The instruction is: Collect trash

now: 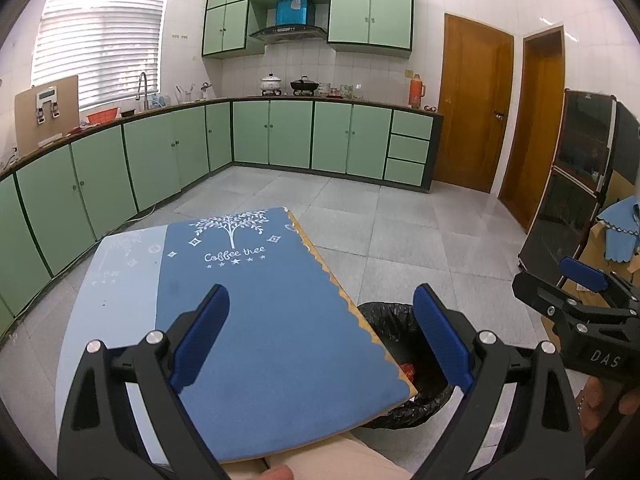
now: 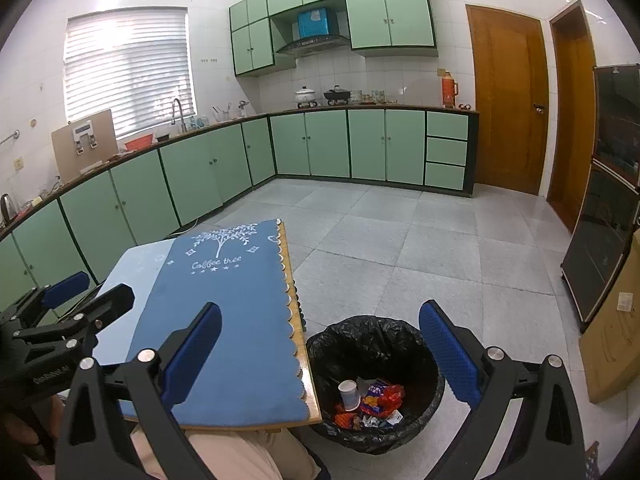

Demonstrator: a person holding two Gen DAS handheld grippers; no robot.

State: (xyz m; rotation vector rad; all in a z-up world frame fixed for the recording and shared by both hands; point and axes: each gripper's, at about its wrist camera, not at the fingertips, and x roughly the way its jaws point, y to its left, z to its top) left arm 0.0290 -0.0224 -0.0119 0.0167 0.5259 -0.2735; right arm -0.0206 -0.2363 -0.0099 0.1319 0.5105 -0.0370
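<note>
A bin lined with a black bag [image 2: 376, 344] stands on the floor at the table's right edge; it also shows in the left wrist view [image 1: 384, 320]. Inside lie a white paper cup [image 2: 349, 394], red and orange wrappers [image 2: 380, 398] and other scraps. The table [image 2: 298, 336] carries a blue "Coffee tree" cloth [image 1: 272, 312] with nothing on it. My left gripper [image 1: 320, 336] is open and empty above the cloth. My right gripper [image 2: 320, 352] is open and empty above the table edge and the bin. Each gripper shows at the other view's side.
Green kitchen cabinets [image 1: 288, 136] run along the left and far walls, with pots and a red thermos [image 1: 416, 90] on the counter. Two wooden doors [image 1: 472, 108] stand at the right. A dark glass cabinet [image 2: 608, 216] and a cardboard box [image 2: 612, 340] stand at the far right. Grey tiled floor [image 2: 400, 248] lies between.
</note>
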